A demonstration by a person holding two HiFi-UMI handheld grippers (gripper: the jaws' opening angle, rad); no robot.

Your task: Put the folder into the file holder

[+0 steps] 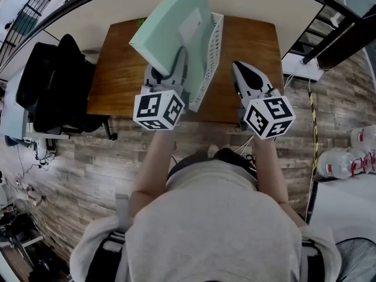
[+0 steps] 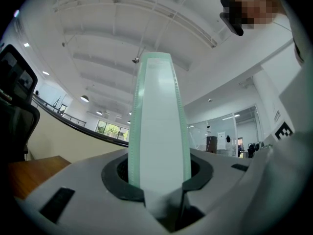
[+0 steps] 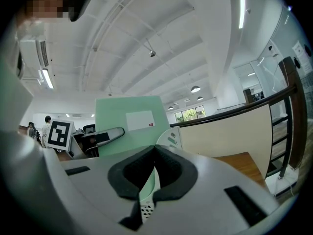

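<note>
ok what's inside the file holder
Nothing shows in the strip of the white mesh file holder left visible; the green folder, held by the left gripper, covers the rest.

Open-plan office, wooden desk (image 1: 117, 69), black chair (image 1: 56, 87), glass partitions (image 2: 234, 131)

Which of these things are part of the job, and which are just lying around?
In the job: green folder, clamped in the left gripper; white file holder.
Lying about: black chair; water bottles on the floor; right gripper, shut and empty.
</note>
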